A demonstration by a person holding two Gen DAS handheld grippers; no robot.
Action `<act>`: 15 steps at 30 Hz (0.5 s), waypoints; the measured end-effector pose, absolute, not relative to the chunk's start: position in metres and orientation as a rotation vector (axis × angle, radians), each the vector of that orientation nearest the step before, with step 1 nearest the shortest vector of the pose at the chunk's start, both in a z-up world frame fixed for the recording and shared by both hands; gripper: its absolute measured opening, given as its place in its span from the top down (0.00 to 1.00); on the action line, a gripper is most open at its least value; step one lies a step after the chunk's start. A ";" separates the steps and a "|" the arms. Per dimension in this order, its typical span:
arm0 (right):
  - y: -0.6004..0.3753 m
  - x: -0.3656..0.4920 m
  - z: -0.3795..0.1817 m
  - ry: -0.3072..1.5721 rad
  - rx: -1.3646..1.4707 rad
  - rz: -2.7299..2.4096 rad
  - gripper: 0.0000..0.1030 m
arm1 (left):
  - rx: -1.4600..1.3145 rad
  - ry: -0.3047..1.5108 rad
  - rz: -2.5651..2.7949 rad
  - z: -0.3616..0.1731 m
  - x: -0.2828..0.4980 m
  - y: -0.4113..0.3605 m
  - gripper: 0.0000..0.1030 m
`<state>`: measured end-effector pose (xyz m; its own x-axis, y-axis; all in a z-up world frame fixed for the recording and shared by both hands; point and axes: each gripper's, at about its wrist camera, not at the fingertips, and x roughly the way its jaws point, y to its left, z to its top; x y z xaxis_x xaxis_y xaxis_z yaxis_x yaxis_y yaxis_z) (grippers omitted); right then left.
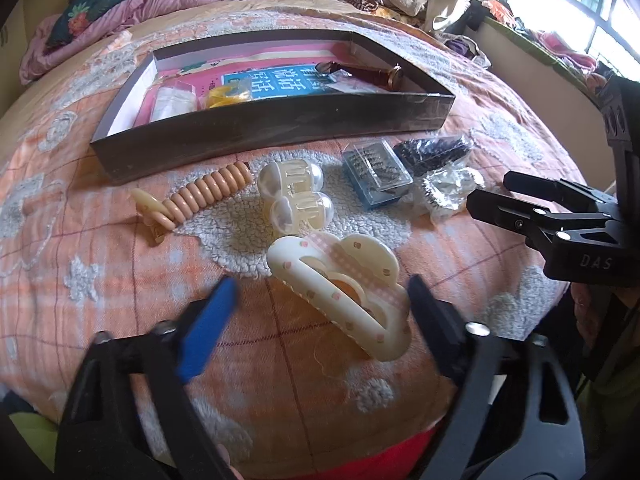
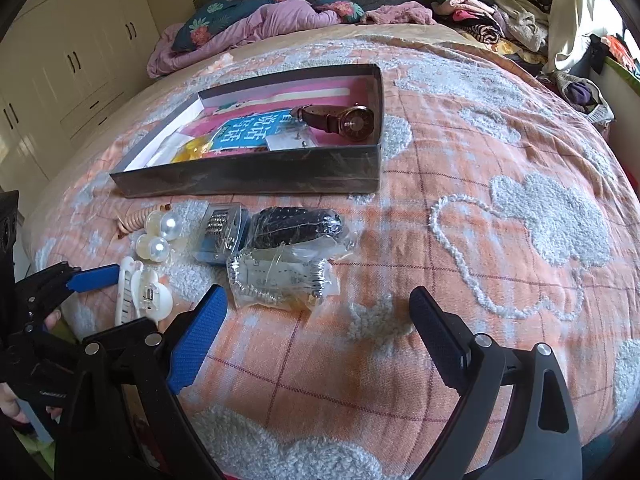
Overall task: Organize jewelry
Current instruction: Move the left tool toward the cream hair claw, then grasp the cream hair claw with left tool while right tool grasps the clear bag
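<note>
A cream cloud-shaped hair claw (image 1: 344, 292) lies on the bed between the open jaws of my left gripper (image 1: 320, 300), not gripped; it shows in the right wrist view (image 2: 140, 296) too. Beyond it lie a pearl hair claw (image 1: 296, 196), a beige coil hair tie (image 1: 208, 192), a blue clear-lid box (image 1: 376, 172), a black bagged item (image 1: 432, 152) and a bagged silver chain (image 2: 280, 280). My right gripper (image 2: 316, 308) is open and empty, just right of the chain bag. A dark shallow box (image 2: 256, 176) holds a brown watch (image 2: 340, 118).
The orange plaid blanket (image 2: 460, 240) with fluffy white patches covers the bed. Piled clothes (image 2: 256, 20) lie at the headboard and along the window side (image 2: 500, 20). White wardrobes (image 2: 72, 60) stand to the left.
</note>
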<state>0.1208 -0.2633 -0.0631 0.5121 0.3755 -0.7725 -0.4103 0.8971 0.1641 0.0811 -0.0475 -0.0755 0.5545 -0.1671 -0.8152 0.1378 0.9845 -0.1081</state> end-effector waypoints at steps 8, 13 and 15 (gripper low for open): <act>-0.237 0.122 -0.072 0.913 -0.101 0.497 0.11 | -0.053 0.949 -0.215 -0.074 0.080 -0.042 0.62; -0.221 0.124 -0.081 0.898 -0.134 0.483 0.18 | -0.068 0.941 -0.223 -0.071 0.079 -0.039 0.64; -0.219 0.125 -0.083 0.885 -0.154 0.468 0.31 | -0.076 0.939 -0.225 -0.070 0.079 -0.037 0.68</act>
